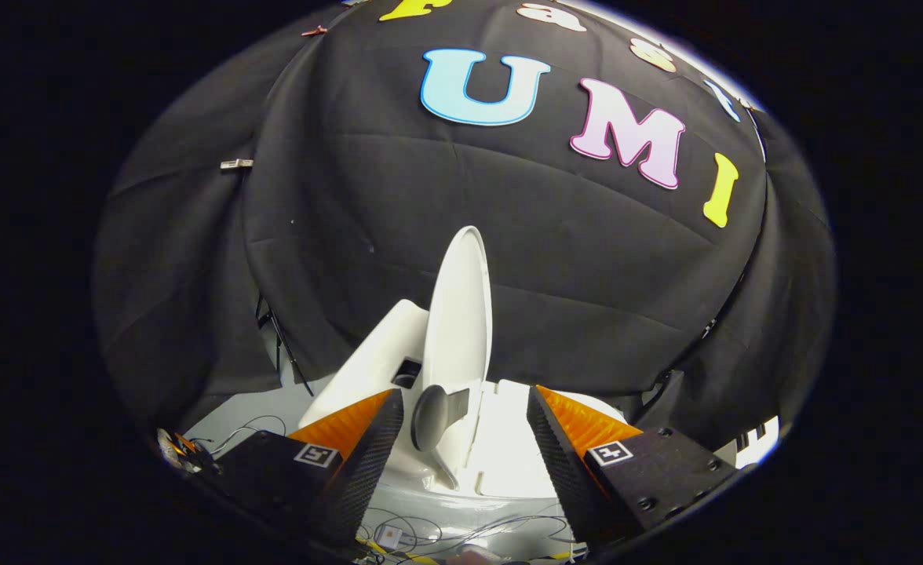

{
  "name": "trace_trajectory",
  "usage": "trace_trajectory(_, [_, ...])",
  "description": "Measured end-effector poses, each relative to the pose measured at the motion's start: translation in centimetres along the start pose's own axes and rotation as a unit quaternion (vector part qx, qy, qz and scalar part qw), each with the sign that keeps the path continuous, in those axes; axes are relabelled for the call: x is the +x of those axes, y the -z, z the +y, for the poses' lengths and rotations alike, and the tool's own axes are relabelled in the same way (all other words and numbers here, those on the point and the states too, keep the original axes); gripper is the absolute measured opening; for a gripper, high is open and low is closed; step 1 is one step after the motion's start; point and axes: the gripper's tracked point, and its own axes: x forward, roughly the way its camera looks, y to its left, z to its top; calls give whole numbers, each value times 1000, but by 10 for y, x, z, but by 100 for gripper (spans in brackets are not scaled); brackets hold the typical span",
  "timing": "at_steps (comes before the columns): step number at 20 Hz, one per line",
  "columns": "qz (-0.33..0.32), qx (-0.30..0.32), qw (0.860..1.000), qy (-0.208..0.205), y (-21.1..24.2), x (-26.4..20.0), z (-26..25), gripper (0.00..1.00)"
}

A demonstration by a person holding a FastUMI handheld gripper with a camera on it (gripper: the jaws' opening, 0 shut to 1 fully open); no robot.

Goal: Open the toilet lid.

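At the centre of the frame the toilet (399, 369) stands against black cloth, its lid (459, 314) raised nearly upright, long axis running up the frame and tilted slightly right. The claw (465, 439) at lower centre is released, fingers spread wide and gripping nothing. The lid's lower end and a grey knob (430, 417) sit between the fingers. Open room lies right of the lid; cables (399, 534) trail on the floor below.
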Motion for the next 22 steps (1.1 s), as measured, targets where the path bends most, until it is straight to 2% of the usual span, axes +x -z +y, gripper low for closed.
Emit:
trace_trajectory(5, [-11, 12, 999, -40, -19, -16, -3, 99])
trace_trajectory(11, [-35, 75, 993, -81, -56, -35, -40, 99])
trace_trajectory(14, [-55, 76, 992, -86, -64, -36, -74, 99])
trace_trajectory(17, [-55, 111, 987, -106, -53, -31, -109, 99])
trace_trajectory(22, [-86, 153, 980, -89, -34, -6, -203, 100])
